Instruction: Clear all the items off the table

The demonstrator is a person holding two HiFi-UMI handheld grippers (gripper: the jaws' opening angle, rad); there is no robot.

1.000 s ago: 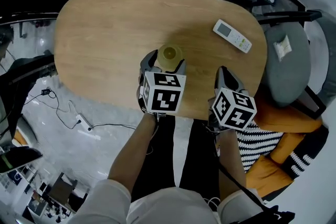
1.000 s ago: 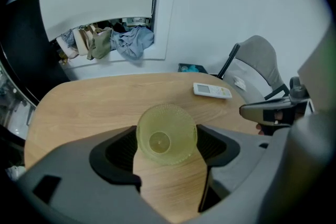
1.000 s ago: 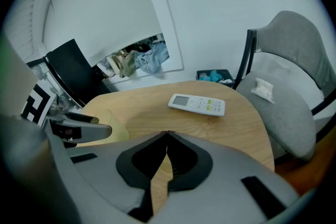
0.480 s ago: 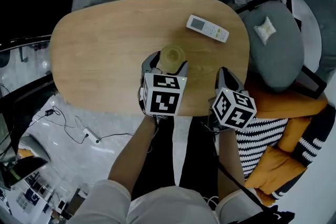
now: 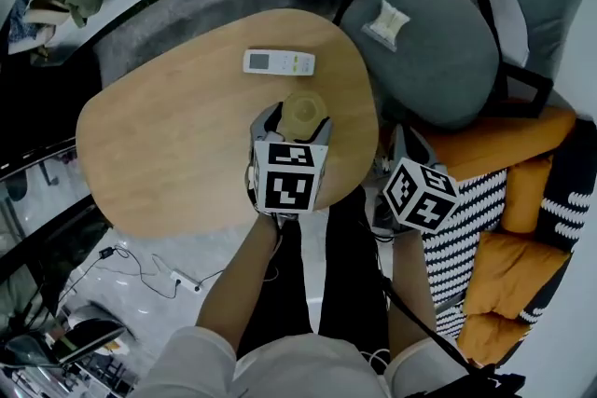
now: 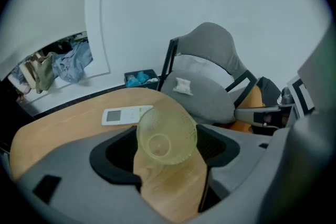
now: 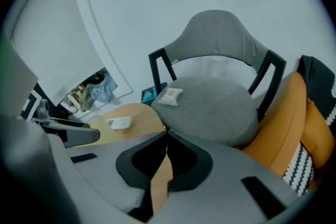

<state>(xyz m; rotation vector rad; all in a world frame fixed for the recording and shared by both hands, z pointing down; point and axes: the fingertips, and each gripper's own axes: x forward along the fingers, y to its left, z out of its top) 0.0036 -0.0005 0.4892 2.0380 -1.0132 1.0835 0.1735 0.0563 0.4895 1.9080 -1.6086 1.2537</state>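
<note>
Left gripper view is showing dimples on the small pale-yellow glass bowl (image 6: 167,136), head view isn't. Left gripper (image 6: 169,147) is pinching it; right gripper (image 7: 166,136) is sitting closed, empty.

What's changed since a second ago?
The person turned right: the table slid left in the head view and the chair swung toward the middle. The right gripper, shut and empty, went off the table's edge. Nothing was taken or let go: the left gripper still holds the cup, and the remote still lies on the table.
</note>
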